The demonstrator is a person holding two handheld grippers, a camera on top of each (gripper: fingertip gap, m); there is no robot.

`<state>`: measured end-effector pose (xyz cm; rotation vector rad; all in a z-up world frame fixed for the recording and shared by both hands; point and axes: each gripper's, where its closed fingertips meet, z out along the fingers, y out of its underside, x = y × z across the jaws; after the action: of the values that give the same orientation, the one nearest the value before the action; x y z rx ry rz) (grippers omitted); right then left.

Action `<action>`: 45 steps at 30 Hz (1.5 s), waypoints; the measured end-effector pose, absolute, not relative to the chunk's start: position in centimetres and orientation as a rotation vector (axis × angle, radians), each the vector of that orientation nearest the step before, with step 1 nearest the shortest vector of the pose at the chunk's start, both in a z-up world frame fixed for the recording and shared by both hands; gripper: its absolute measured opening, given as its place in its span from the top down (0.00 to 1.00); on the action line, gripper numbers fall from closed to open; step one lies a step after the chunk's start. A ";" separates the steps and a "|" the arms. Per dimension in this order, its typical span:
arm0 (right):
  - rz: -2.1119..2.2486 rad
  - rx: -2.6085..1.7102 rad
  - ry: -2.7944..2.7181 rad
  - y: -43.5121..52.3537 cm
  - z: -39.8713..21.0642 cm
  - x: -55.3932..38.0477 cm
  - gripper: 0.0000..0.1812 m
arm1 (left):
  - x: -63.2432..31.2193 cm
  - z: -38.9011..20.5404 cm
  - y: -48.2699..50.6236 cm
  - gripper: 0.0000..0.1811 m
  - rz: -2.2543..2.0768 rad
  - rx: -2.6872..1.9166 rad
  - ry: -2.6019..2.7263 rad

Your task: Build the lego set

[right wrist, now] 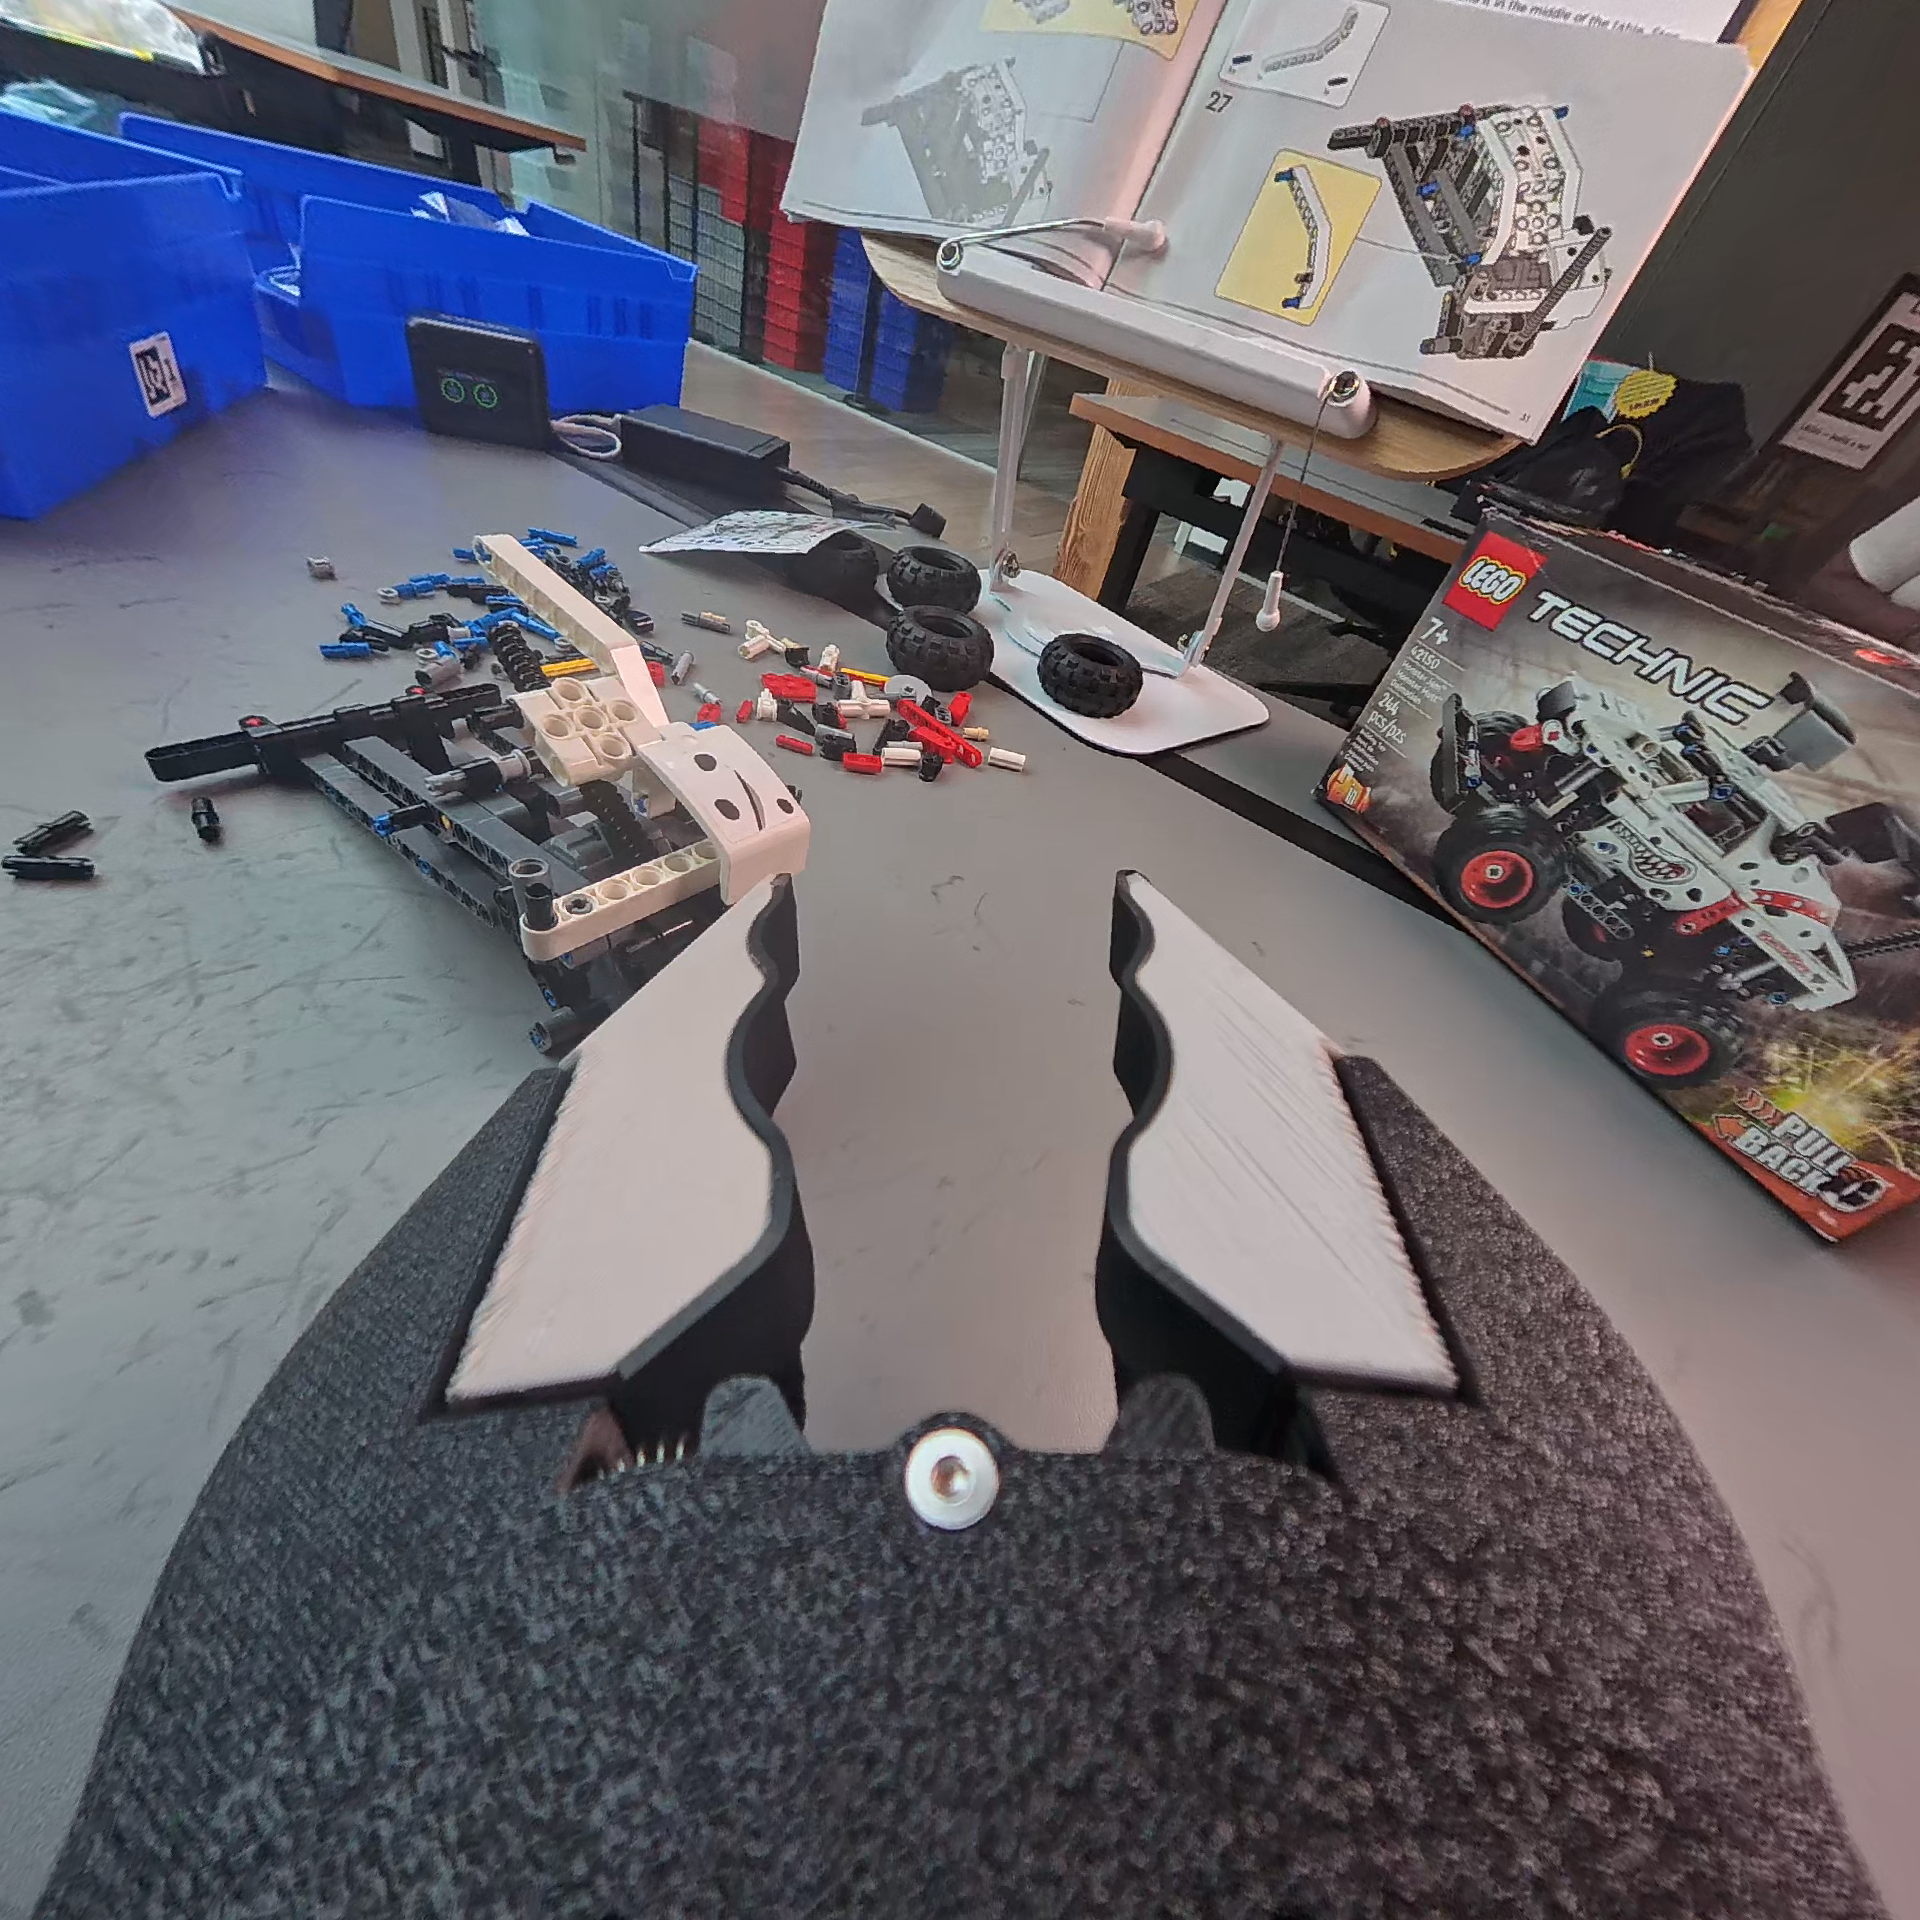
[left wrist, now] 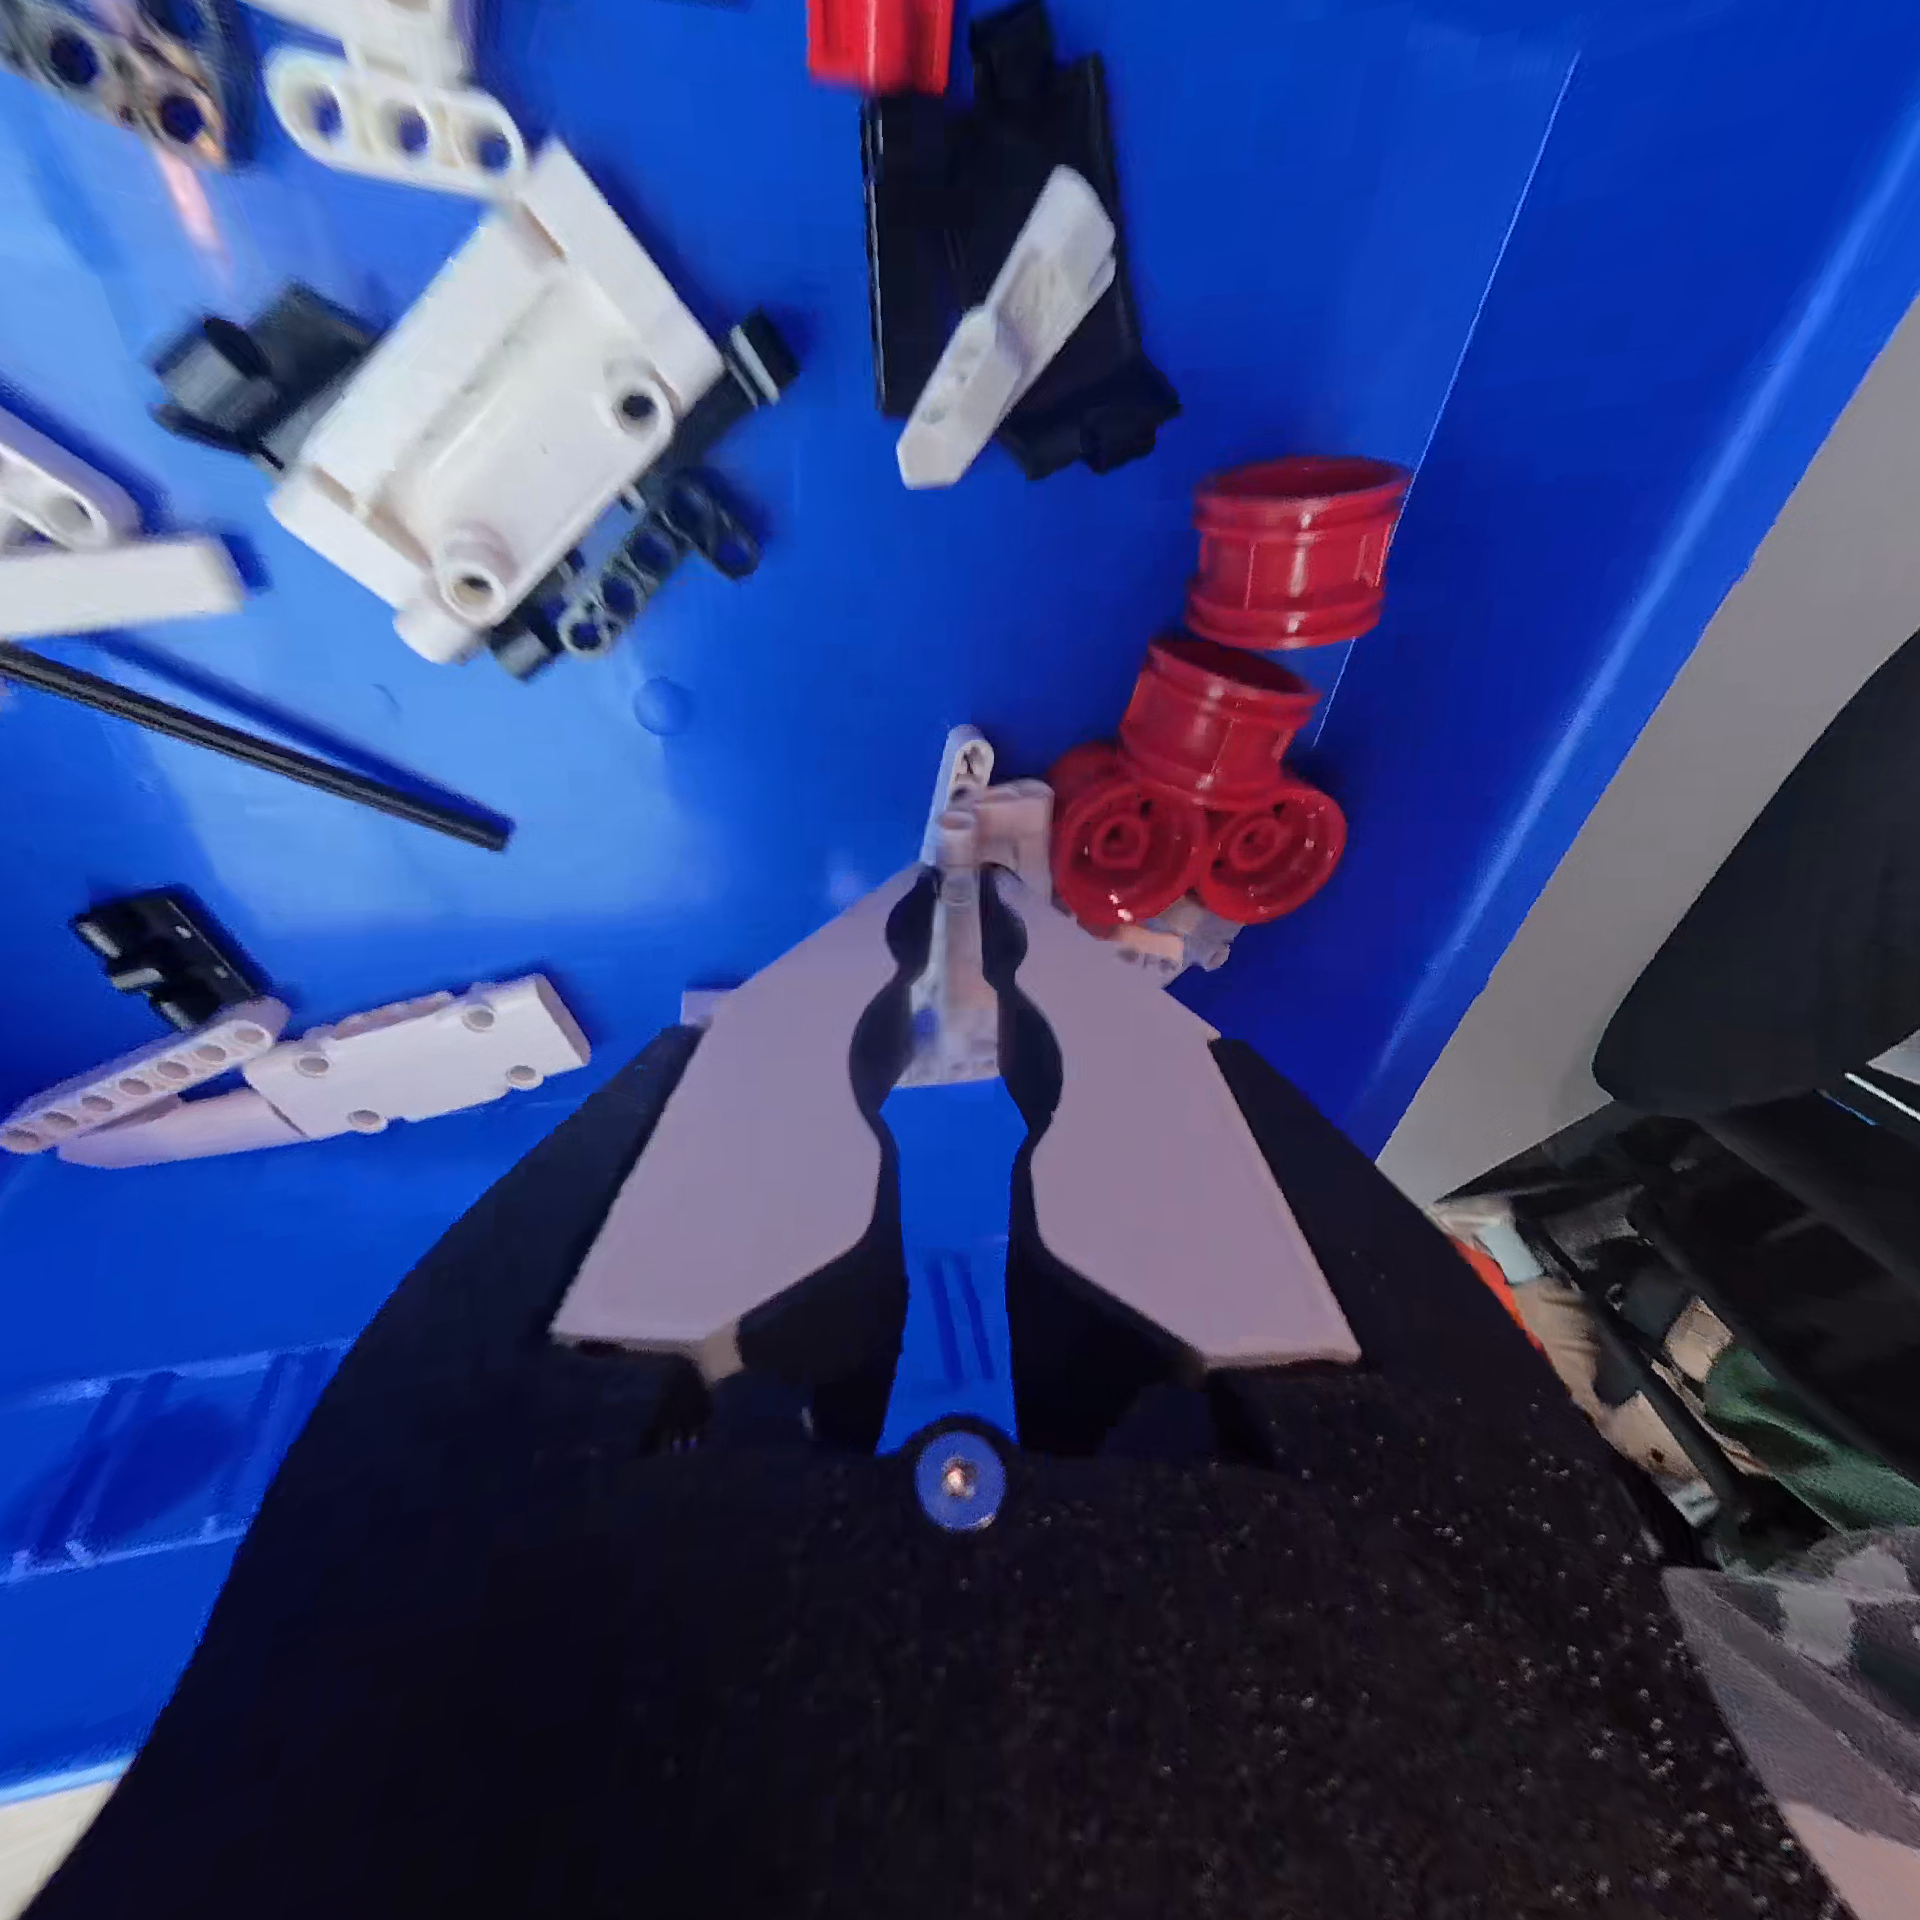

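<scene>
Inside the blue bin [left wrist: 727, 727], from left to right: white beams [left wrist: 301, 1070] by the near left wall, a thin black rod [left wrist: 260, 748], a big white and black chunk [left wrist: 488, 416], a black panel with a white piece [left wrist: 1008, 322] on it, then four red wheel hubs [left wrist: 1216, 790] bunched against the right wall. Plenty of bare blue floor in the middle of the bin.

Left gripper [left wrist: 956, 894] down in the bin, jaws pinching a small light grey piece [left wrist: 961, 821] just beside the red hubs.

Out on the grey desk [right wrist: 260, 1143]: more blue bins [right wrist: 125, 312] at the far left corner. Half-built truck frame [right wrist: 499, 800], black and grey with white panels, lying left of the middle. Small blue, black and red pins [right wrist: 862, 727] scattered behind it. Black tyres [right wrist: 940, 644] farther back, by the white stand holding the open instruction book [right wrist: 1299, 177]. Set box [right wrist: 1662, 852] at the right edge.

Right gripper [right wrist: 951, 904] low over the desk, jaws spread wide and holding nothing, left tip right next to the frame's white corner. Wide bare desk between the frame and the box.
</scene>
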<state>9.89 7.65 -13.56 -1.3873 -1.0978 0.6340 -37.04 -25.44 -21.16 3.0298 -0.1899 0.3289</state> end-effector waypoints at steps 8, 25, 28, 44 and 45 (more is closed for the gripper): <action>0.632 -1.386 -1.099 7.7 -13.6 9.9 0.67 | -39.8 -16.2 -17.0 0.89 0.115 3.519 -0.154; 0.612 -1.390 -1.112 7.6 -13.8 9.7 0.67 | -38.8 -19.6 -26.3 0.83 0.228 3.029 -0.317; 0.604 -1.388 -1.109 7.6 -13.8 9.8 0.67 | -36.6 -19.1 -28.1 0.79 0.349 2.911 -0.395; 0.531 -1.383 -1.137 7.6 -14.2 9.4 0.68 | -35.5 -22.0 -28.2 0.96 -0.014 2.821 -0.698; 0.527 -1.381 -1.140 7.6 -14.3 9.4 0.68 | -36.2 -21.3 -27.3 0.96 -0.035 2.887 -0.673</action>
<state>9.39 7.56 -14.28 -1.3805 -1.1405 0.5268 -36.20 -27.30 -21.30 2.8873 -0.6728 -0.0345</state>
